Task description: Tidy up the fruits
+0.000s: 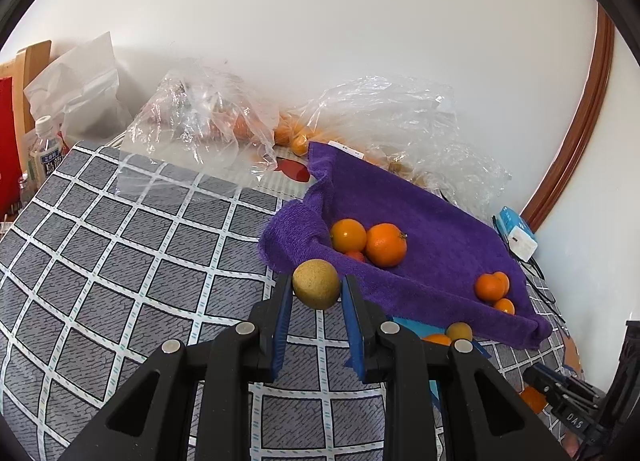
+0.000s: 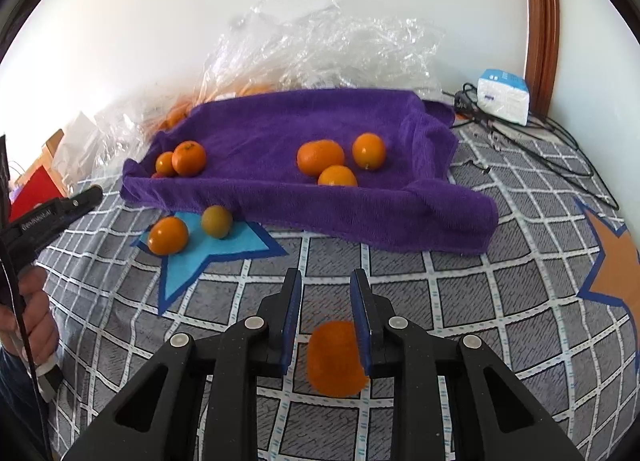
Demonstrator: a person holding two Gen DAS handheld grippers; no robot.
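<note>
My left gripper [image 1: 316, 288] is shut on a yellow-green round fruit [image 1: 316, 284], held above the checked cloth just before the purple towel [image 1: 420, 221]. Oranges [image 1: 386, 244] lie on the towel. My right gripper [image 2: 325, 287] is open; a blurred orange [image 2: 336, 359] lies below and between its fingers, nearer the right one, not gripped. In the right wrist view the purple towel [image 2: 280, 121] holds several oranges [image 2: 320, 157]. An orange [image 2: 168, 235] and a greenish fruit [image 2: 216, 221] sit on a blue star patch [image 2: 208, 253].
Crumpled clear plastic bags [image 1: 200, 117] with more fruit lie against the white wall. A white-blue box [image 2: 503, 96] and black cables [image 2: 540, 141] sit at the right. A water bottle [image 1: 44, 153] stands far left. The left gripper and hand [image 2: 36, 221] show at the left.
</note>
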